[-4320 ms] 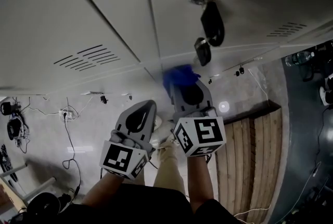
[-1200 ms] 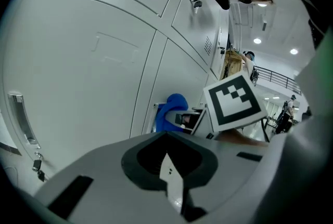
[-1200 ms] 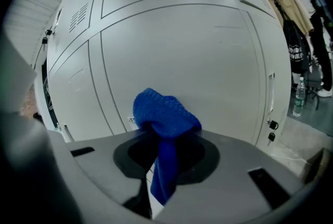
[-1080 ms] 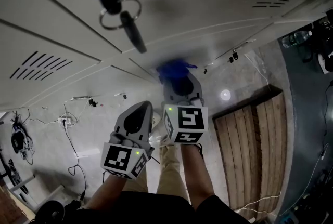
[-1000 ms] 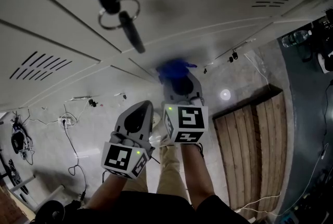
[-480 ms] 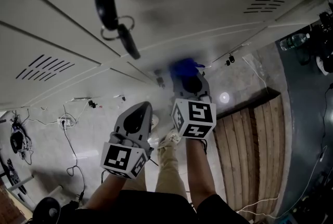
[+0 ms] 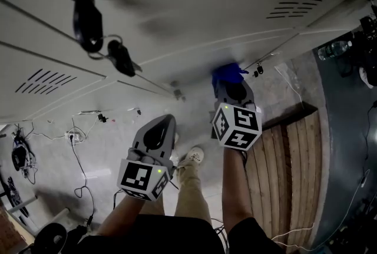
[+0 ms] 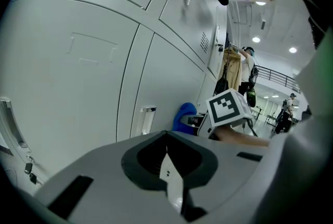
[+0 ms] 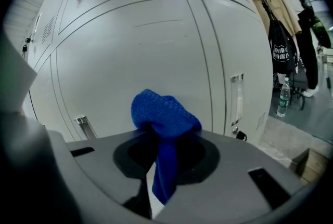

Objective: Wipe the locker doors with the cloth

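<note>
A blue cloth (image 9: 164, 114) bunches out of my right gripper (image 9: 165, 137), which is shut on it. In the head view the cloth (image 7: 228, 73) is pressed at the foot of a pale grey locker door (image 7: 224, 17), with the right gripper (image 7: 231, 85) right behind it. The left gripper view shows the same cloth (image 8: 184, 116) against the door. My left gripper (image 7: 158, 129) hangs lower and to the left, away from the lockers. Its jaws are together with nothing between them (image 8: 167, 147).
A key bunch (image 7: 97, 29) hangs from a lock on the door to the left. Vent slots (image 7: 294, 2) mark the wiped door. A wooden bench (image 7: 291, 158) stands on the floor at right, cables (image 7: 79, 149) trail at left. A water bottle (image 9: 284, 95) stands by the lockers.
My right gripper has slid the cloth to the right along the bottom of the lockers, from the seam between two doors onto the right-hand door. The left gripper has barely moved.
</note>
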Demonstrator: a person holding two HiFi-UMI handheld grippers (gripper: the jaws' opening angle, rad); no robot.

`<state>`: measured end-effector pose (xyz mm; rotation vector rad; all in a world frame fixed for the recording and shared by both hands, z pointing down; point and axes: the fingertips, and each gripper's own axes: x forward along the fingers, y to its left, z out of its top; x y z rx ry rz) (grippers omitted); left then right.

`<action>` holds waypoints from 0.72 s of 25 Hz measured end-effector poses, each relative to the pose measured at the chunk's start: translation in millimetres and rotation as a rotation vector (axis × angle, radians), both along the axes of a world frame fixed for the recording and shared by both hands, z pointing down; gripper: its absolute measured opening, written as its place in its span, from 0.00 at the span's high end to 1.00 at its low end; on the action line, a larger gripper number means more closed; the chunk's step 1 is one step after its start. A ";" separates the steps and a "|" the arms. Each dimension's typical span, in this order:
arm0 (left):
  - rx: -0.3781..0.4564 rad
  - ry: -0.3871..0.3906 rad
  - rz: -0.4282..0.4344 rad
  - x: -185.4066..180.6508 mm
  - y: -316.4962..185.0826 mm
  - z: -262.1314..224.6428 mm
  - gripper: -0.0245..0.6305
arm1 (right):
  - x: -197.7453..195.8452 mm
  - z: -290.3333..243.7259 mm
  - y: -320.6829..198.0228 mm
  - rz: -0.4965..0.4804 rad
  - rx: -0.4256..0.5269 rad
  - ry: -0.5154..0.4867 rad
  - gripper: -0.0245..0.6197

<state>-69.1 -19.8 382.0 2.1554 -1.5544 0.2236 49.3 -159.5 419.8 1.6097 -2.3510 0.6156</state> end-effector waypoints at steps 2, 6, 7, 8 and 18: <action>0.000 -0.003 0.004 2.7 -1.5 0.0 0.95 | 14.7 3.5 -7.1 0.027 -0.005 0.010 0.84; -0.003 -0.009 0.004 6.6 -3.2 -0.4 0.95 | 44.7 6.9 -21.7 0.086 -0.008 0.037 0.84; -0.005 -0.011 0.005 7.7 -3.6 -0.1 0.95 | 51.4 7.4 -25.0 0.097 -0.008 0.040 0.84; -0.007 -0.013 0.007 8.9 -3.9 0.1 0.95 | 57.7 8.1 -28.0 0.108 -0.008 0.042 0.84; -0.013 -0.027 0.049 24.3 -11.3 5.2 0.95 | 85.2 18.3 -41.0 0.156 -0.021 0.045 0.84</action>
